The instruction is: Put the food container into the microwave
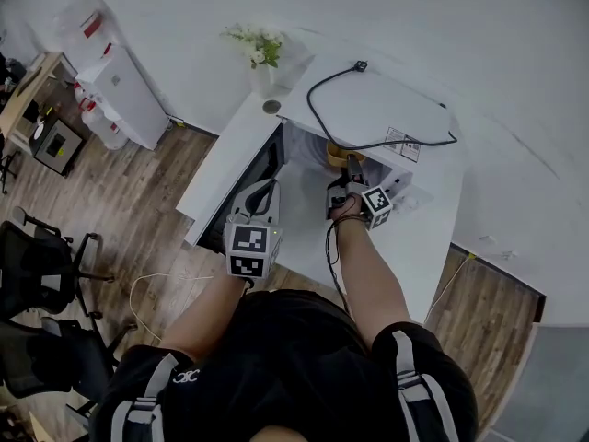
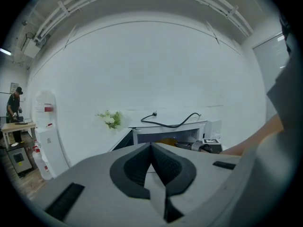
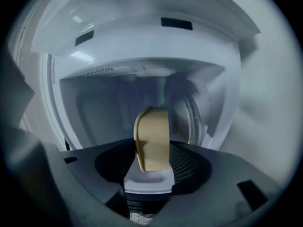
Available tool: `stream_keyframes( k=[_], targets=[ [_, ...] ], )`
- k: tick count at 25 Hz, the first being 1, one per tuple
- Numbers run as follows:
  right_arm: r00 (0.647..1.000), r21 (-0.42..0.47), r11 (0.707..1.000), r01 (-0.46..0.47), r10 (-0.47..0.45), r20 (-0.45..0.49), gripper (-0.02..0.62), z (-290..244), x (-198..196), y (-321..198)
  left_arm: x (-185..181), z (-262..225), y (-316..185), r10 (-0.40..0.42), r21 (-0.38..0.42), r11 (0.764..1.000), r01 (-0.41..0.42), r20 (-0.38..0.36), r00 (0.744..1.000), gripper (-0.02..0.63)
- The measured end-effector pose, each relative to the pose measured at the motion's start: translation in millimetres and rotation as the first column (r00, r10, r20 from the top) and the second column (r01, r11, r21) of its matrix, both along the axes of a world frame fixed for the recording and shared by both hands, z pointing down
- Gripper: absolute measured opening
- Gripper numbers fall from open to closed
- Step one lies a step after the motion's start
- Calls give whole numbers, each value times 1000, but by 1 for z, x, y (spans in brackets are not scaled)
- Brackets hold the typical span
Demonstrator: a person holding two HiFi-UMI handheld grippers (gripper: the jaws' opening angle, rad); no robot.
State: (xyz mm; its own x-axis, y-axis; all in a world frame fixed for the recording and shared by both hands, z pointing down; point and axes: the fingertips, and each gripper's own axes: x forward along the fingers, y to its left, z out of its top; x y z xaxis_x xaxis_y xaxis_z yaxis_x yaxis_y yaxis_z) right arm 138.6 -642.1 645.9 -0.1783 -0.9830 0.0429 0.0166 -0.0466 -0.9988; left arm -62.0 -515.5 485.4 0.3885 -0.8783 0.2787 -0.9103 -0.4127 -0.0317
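Presently, the right gripper point(image 3: 150, 168) has its jaws clamped on the rim of a tan, round-edged plastic food container point(image 3: 151, 143), which that gripper's view shows edge-on and upright. Directly ahead of it lies the pale interior of the white box-shaped microwave point(image 3: 142, 46). In the head view the right gripper point(image 1: 352, 194) reaches to the mouth of the microwave point(image 1: 386, 109), and the food container point(image 1: 341, 156) sits at the opening, partly under the top panel. Whether it rests on the cavity floor cannot be determined.

The microwave door with its dark window point(image 1: 265, 166) is swung open to the left. A black power cable point(image 1: 322, 122) lies looped on the microwave's top. The unit stands on a white table point(image 1: 433, 238).

The left gripper point(image 1: 254, 212) is held nearer the person, just beside the open door and apart from the container. In its own view the left gripper point(image 2: 151, 146) has its jaws pressed together with nothing between them.

A small bunch of white flowers with green leaves point(image 1: 260, 46) stands behind the microwave, near the wall.
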Motion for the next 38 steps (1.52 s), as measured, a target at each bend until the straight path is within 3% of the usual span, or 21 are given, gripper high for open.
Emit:
stream_keyframes(
  k=[9, 15, 18, 21, 24, 28, 30, 32, 34, 38],
  targets=[
    [1000, -117, 993, -19, 18, -8, 216, 22, -5, -17, -11, 3, -13, 8, -6, 1000, -8, 27, 1000, 8],
    [999, -147, 989, -18, 12, -44, 216, 24, -3, -20, -11, 11, -16, 21, -17, 1000, -21, 22, 1000, 8],
    [992, -174, 985, 16, -37, -120, 219, 21, -3, -20, -8, 11, -18, 29, -20, 999, -29, 17, 999, 8],
    [960, -206, 976, 76, -127, -250, 282, 19, -4, -20, -1, 13, -19, 44, -23, 999, -44, 9, 999, 8],
    [864, -238, 955, 176, -266, -428, 328, 17, -12, -16, 5, 14, -19, 58, -25, 998, -57, 3, 998, 8],
    [636, -307, 900, 310, -437, -637, 338, 18, -28, -6, 14, 13, -19, 75, -21, 997, -75, -4, 997, 8],
    [506, -354, 866, 352, -494, -707, 275, 21, -34, 1, 18, 13, -19, 81, -22, 996, -82, -6, 997, 8],
    [396, -389, 845, 367, -520, -757, 159, 23, -36, 7, 21, 14, -18, 87, -25, 996, -87, -6, 996, 8],
    [334, -403, 835, 374, -527, -782, 96, 23, -38, 11, 23, 16, -17, 92, -28, 995, -93, -6, 996, 8],
    [293, -383, 842, 379, -502, -814, 15, 15, -40, 19, 27, 17, -13, 100, -29, 994, -101, -8, 995, 8]
  ],
)
